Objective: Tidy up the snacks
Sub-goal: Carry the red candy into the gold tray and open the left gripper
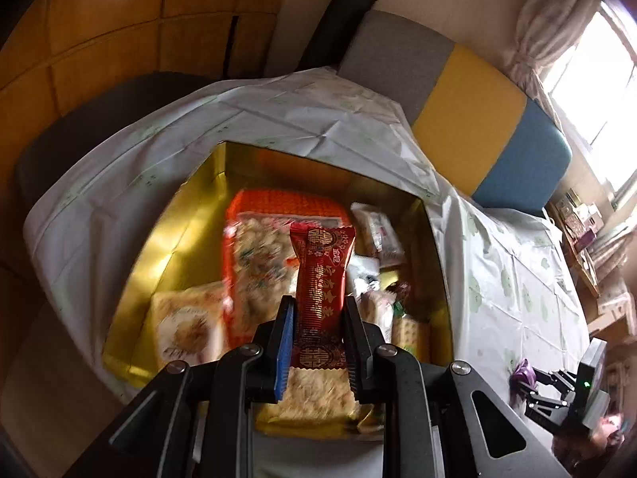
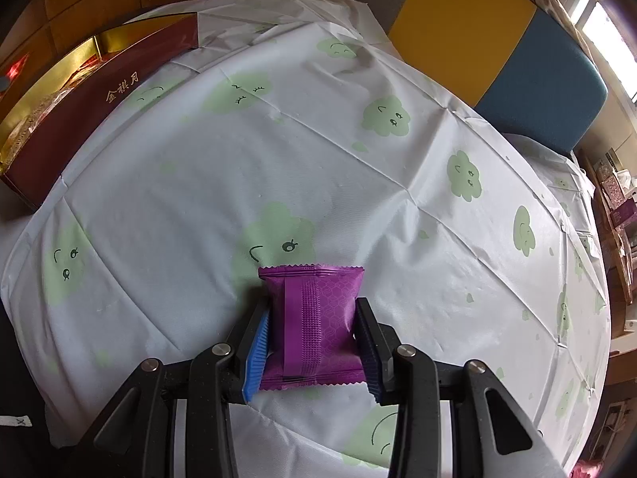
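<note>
- Left gripper (image 1: 318,318) pinches a long red snack bar (image 1: 321,275) between its pads, held above the gold-lined box (image 1: 187,215).
- Packets of snacks (image 1: 258,263) lie inside that box.
- Right gripper (image 2: 312,334) clamps a purple packet (image 2: 314,318) resting on the cloud-print tablecloth (image 2: 358,167).
- The box's dark red side (image 2: 99,111) stands well apart, far left.

The box (image 1: 191,207) sits on the worktop (image 2: 167,183), toward its left side, with several snack packs lying inside. A long snack bar (image 1: 320,279) is between the left gripper's (image 1: 318,342) fingers, apparently above the box. To the right, a small packet (image 2: 314,322) rests on the worktop between the right gripper's (image 2: 314,352) fingers.
</note>
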`<action>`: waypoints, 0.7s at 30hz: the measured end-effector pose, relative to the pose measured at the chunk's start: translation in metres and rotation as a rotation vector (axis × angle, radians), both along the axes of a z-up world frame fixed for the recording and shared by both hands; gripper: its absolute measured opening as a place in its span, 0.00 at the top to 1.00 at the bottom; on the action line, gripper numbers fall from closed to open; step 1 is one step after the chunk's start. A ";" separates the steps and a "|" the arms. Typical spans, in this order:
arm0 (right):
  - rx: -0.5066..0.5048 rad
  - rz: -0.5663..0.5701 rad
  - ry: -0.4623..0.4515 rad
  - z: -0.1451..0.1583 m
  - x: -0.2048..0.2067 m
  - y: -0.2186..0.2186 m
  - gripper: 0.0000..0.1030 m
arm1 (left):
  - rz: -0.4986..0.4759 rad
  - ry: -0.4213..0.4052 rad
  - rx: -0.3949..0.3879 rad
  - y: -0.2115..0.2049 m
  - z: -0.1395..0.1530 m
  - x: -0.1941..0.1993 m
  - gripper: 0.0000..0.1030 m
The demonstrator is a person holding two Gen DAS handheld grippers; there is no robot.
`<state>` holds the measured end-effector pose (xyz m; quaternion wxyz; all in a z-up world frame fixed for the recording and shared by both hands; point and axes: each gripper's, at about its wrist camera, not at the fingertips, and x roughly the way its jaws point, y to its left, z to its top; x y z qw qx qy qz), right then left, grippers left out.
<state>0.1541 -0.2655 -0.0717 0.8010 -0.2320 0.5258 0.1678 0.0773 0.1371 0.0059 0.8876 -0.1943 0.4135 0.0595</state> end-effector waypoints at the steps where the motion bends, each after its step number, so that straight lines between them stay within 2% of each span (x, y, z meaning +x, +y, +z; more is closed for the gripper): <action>1: -0.002 0.001 -0.001 0.000 -0.001 0.001 0.61 | -0.016 -0.003 0.000 -0.003 0.000 0.008 0.78; 5: -0.001 0.001 0.000 0.000 0.000 0.000 0.61 | -0.054 0.025 0.025 -0.014 -0.010 0.042 0.77; 9: -0.001 0.001 0.000 0.000 0.000 0.000 0.61 | -0.049 0.077 0.059 -0.015 -0.031 0.082 0.76; 13: 0.001 0.001 0.002 0.000 0.001 0.000 0.61 | -0.026 0.155 0.109 -0.010 -0.058 0.104 0.75; 16: 0.000 0.001 0.002 0.000 0.000 0.000 0.61 | -0.012 0.150 0.079 -0.005 -0.062 0.098 0.71; 21: -0.003 0.004 0.002 -0.001 0.000 0.000 0.61 | 0.012 0.105 0.100 -0.004 -0.047 0.073 0.69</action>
